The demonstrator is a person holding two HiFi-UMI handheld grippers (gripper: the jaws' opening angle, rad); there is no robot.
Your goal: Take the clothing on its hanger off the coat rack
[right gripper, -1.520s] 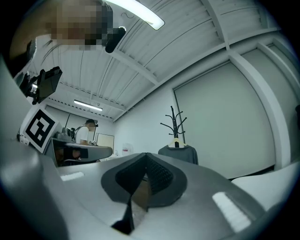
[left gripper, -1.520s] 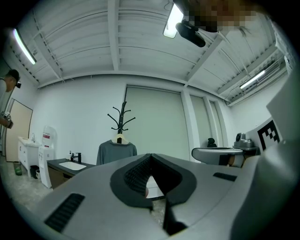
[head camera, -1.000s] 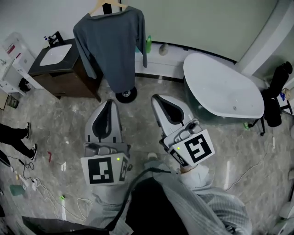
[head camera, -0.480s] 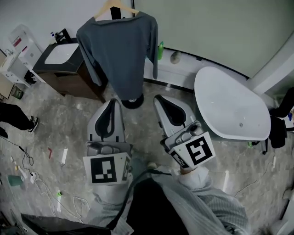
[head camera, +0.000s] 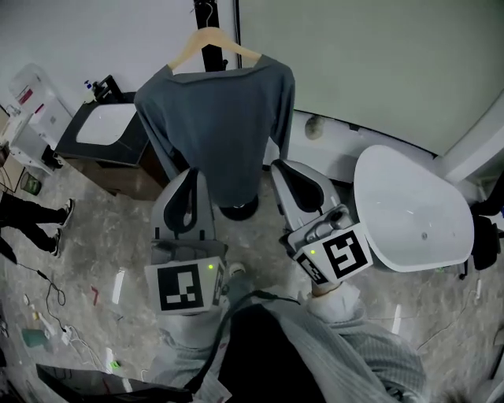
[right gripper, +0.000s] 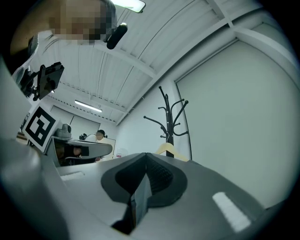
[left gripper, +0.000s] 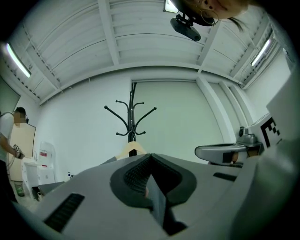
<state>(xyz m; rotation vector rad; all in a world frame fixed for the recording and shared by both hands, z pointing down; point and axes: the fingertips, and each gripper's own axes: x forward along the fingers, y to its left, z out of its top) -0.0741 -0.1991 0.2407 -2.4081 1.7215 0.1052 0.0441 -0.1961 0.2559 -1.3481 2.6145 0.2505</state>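
Left tool (head camera: 189,189) and right tool (head camera: 290,179) are held side by side, both pointing forward. Each has its jaws pressed together with nothing between them. Their shells are smooth pale grey plastic, and the black pads are ridged where they meet.

Straight ahead of the tips, spanning the gap between the two tools, hangs a slate-grey sweater (head camera: 216,118). It is soft and limp, with long sleeves drooping down each side. It sits on a pale wooden hanger (head camera: 209,41) with sloping shoulders, hooked on a thin black coat rack (head camera: 206,16) with curved metal arms. Neither tool touches the garment.

The sweater covers most of the rack's pole, and its hem drops behind the tool tips. Only part of the round black base shows just beyond them. From each tool's own camera, only the crown of the hanger and the rack's upper arms rise above the tool body, and the cloth is hidden.

Off beyond the right tool sits a glossy white oval bathtub (head camera: 413,208). Beyond the left tool is a dark washstand (head camera: 106,130) on a veined stone floor (head camera: 94,252).
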